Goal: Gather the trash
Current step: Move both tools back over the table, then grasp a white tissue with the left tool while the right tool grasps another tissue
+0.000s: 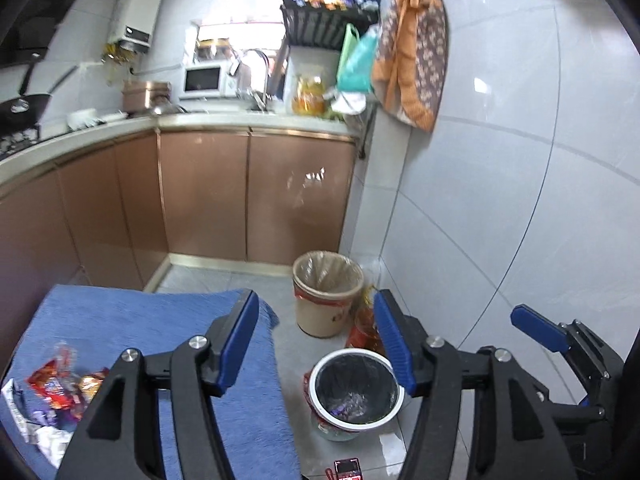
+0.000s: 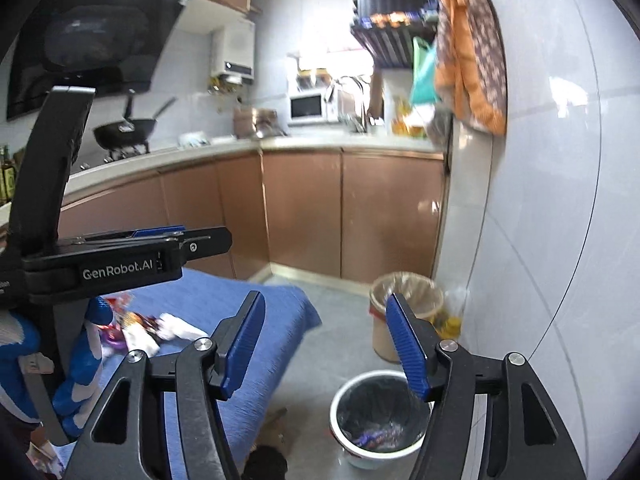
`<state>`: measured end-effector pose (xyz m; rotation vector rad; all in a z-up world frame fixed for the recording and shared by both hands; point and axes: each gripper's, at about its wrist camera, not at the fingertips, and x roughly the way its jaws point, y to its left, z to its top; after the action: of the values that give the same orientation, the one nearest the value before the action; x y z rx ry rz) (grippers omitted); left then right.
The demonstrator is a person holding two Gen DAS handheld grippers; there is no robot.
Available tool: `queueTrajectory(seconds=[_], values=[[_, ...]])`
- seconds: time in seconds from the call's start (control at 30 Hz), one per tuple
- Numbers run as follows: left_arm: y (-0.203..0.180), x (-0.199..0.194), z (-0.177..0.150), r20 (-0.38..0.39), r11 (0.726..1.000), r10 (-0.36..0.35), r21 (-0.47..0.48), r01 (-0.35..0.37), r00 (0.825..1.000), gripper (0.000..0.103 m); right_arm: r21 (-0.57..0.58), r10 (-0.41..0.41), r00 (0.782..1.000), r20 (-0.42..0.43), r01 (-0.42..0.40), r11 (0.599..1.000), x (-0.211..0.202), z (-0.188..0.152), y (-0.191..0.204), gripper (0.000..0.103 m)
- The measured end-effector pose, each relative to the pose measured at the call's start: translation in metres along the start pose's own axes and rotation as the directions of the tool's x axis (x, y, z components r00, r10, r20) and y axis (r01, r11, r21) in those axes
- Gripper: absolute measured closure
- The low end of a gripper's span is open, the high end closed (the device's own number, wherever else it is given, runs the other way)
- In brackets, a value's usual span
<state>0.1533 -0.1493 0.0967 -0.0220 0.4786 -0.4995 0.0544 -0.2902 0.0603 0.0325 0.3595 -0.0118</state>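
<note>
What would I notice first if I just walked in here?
Probably the blue cloth spread low on the left, with a bright heap of wrappers at its near corner. Next, the white bin on the floor right beside it, black-lined and already holding a few wrappers. Both grippers, left and right, hang above with open, empty jaws.

Both tongs stand spread wide with nothing between their blue pads: the left tongs (image 1: 316, 340) at lower centre, the right tongs (image 2: 326, 344) likewise, each pointing forward.
</note>
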Motion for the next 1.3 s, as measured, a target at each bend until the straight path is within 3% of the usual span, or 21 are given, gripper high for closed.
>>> queueTrajectory(seconds=[0.4, 0.77, 0.97, 1.2, 1.3], values=[[0.027, -0.11, -0.002, 0.137, 0.996, 0.09, -0.038, -0.086, 0.987, 0.042, -0.069, 0.082, 0.989, 0.119, -0.075, 0.995, -0.065, 0.02, 0.055, 0.037], [0.067, -0.144, -0.023, 0.147, 0.983, 0.181, -0.066, -0.173, 0.972, 0.042, -0.1, 0.148, 0.974, 0.173, -0.133, 0.986, -0.087, 0.033, 0.078, 0.037], [0.11, -0.144, -0.04, 0.113, 0.966, 0.248, -0.096, -0.238, 0.962, 0.042, -0.103, 0.181, 0.97, 0.159, -0.166, 0.981, -0.072, 0.033, 0.088, 0.037], [0.177, -0.134, -0.071, 0.037, 0.935, 0.328, -0.156, -0.319, 0.944, 0.042, -0.101, 0.221, 0.973, 0.069, -0.213, 0.972, -0.019, 0.019, 0.1, 0.037], [0.205, -0.129, -0.087, 0.003, 0.913, 0.372, -0.181, -0.365, 0.928, 0.042, -0.1, 0.243, 0.97, 0.02, -0.24, 0.966, 0.012, 0.012, 0.105, 0.037]])
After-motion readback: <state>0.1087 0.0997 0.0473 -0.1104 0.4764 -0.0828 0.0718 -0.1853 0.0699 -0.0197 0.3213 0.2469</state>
